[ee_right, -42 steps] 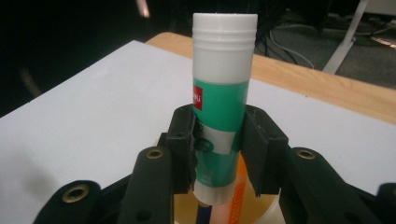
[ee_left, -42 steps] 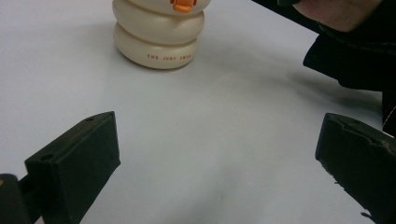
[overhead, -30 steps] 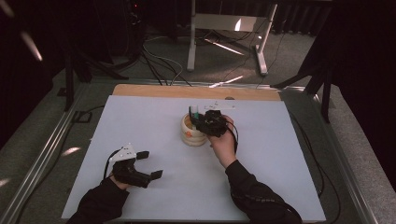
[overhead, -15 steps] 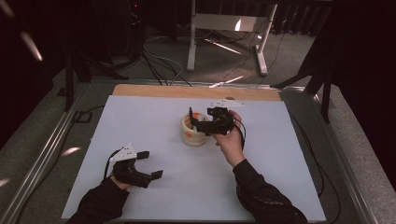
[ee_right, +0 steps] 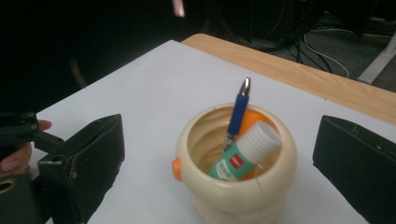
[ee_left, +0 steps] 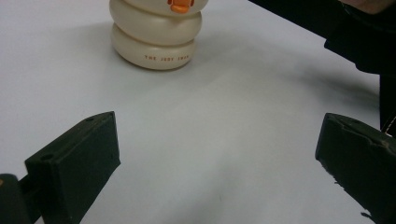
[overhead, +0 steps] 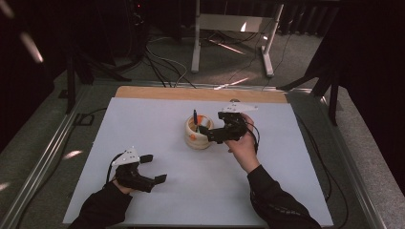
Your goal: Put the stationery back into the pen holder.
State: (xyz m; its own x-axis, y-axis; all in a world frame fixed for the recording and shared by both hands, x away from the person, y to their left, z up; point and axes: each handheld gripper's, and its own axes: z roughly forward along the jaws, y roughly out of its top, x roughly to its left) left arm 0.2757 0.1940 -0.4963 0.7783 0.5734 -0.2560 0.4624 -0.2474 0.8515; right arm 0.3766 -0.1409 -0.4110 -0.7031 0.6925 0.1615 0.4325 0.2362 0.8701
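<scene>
The right gripper (overhead: 209, 132) is held just beside the cup (overhead: 197, 135), its jaws spread wide after just opening, nothing clamped between them. Inside the cream, ring-shaped cup (ee_right: 236, 172) a blue pen (ee_right: 237, 113) and a glue stick (ee_right: 243, 155) are seen leaning against the rim. The left gripper (overhead: 152, 168) is held low over the white table (overhead: 157, 119), jaws apart and empty, well apart from the cup (ee_left: 156, 39).

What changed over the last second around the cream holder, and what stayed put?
The right gripper has just been opening its jaws and has lifted back from the cream holder; nothing sits between them now. The green-labelled glue stick lies inside the holder, leaning beside the blue pen. The left gripper stayed open in the same spot on the white table, and the holder did not shift.
</scene>
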